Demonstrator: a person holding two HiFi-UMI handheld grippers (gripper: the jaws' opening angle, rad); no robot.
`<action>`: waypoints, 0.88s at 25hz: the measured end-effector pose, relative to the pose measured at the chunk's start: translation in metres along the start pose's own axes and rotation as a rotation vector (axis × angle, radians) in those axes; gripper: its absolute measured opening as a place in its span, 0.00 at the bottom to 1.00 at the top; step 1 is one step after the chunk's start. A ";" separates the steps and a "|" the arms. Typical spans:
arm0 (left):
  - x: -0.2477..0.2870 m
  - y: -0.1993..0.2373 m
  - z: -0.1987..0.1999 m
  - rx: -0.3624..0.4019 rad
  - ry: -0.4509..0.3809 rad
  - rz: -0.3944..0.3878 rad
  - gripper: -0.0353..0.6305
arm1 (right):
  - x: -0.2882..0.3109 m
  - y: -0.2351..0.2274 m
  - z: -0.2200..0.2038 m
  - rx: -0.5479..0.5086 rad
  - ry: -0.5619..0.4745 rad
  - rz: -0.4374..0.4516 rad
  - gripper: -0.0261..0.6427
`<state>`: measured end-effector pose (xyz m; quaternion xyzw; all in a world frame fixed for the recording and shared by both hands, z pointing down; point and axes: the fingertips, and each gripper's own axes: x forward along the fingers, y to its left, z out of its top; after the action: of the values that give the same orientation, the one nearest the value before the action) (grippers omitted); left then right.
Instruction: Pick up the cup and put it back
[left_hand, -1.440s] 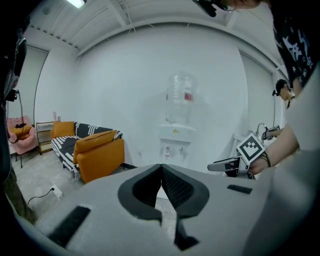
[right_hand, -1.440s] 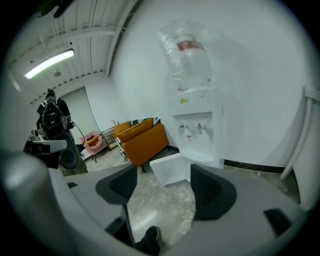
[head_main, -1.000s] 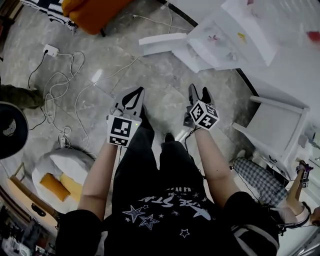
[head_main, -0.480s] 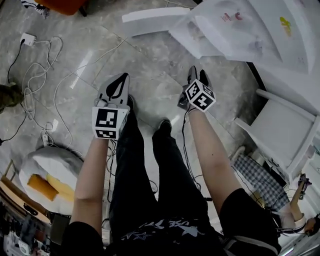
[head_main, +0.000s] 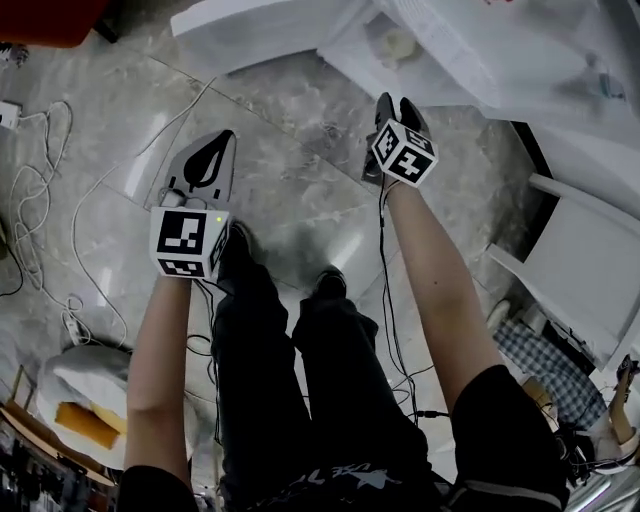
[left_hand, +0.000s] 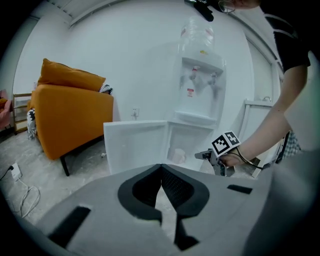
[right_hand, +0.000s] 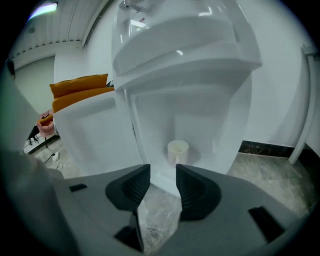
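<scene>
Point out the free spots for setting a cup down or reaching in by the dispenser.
Inside the cabinet there is bare room on either side of the cup. The stone floor between the open door and the person's shoes is bare too. Crowded: cables sprawl over the floor at the far left.

You're looking at a small pale cream cup (right_hand: 177, 150) inside a plain white plastic water dispenser (right_hand: 200, 80). Your left gripper (left_hand: 161, 172) is matte grey with black ribbed pads, and its marker cube (head_main: 188, 242) carries black-and-white square patterns. The polished stone floor (head_main: 300, 190) is grey with paler veins. The upholstered sofa (left_hand: 70, 107) is bright orange, and your trousers (head_main: 340, 380) are black.
</scene>
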<state>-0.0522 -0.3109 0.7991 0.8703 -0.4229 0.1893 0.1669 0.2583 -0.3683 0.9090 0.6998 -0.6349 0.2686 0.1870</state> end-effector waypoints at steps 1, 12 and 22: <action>0.011 0.006 -0.005 0.005 -0.009 -0.003 0.07 | 0.016 -0.005 -0.002 0.005 -0.008 -0.010 0.29; 0.090 0.063 -0.040 0.072 -0.117 -0.004 0.07 | 0.139 -0.037 -0.014 0.039 -0.067 -0.082 0.34; 0.118 0.055 -0.057 0.139 -0.149 -0.026 0.07 | 0.166 -0.055 -0.018 -0.030 -0.058 -0.158 0.12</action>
<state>-0.0396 -0.3971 0.9113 0.8969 -0.4086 0.1510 0.0765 0.3189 -0.4816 1.0300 0.7522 -0.5870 0.2230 0.1998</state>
